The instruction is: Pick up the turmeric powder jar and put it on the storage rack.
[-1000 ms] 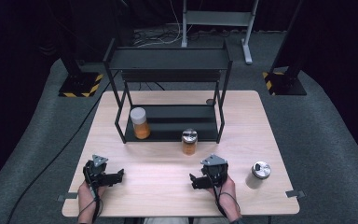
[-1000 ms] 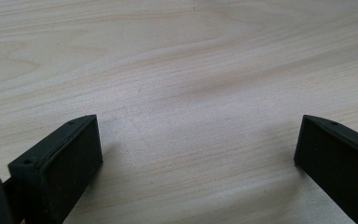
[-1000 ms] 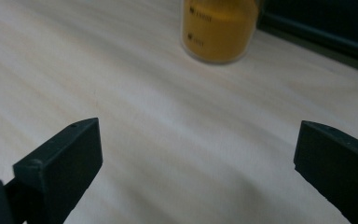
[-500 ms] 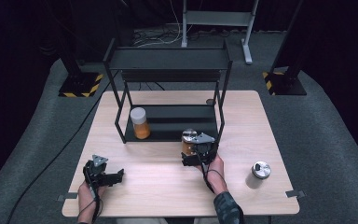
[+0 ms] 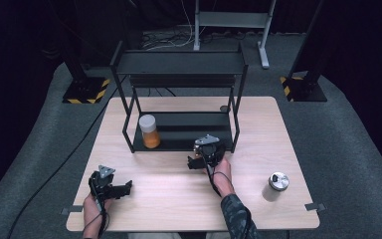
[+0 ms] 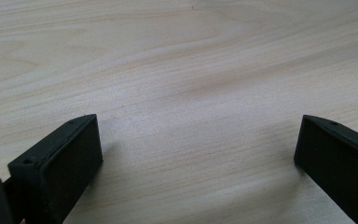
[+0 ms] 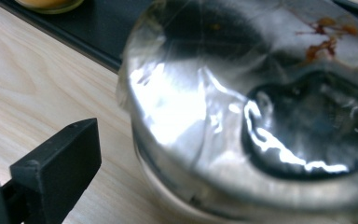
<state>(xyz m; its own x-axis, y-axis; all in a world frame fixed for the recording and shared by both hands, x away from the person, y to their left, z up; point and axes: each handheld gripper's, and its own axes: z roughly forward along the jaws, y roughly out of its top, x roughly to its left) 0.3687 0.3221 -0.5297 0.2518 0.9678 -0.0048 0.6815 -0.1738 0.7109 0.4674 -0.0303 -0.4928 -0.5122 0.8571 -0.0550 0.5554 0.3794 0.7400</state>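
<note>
As your right claw [image 5: 202, 158] reaches the jar [image 7: 256, 116], jaws wide, the grasp looks imminent.
Your left claw [image 5: 113, 186] idles open at lower left of the worktop [image 5: 169, 209].

No writing, brand or number is showing legibly anywhere; the jar lid [image 7: 261, 116] in the right gripper view is reflecting only glare and smears.
</note>
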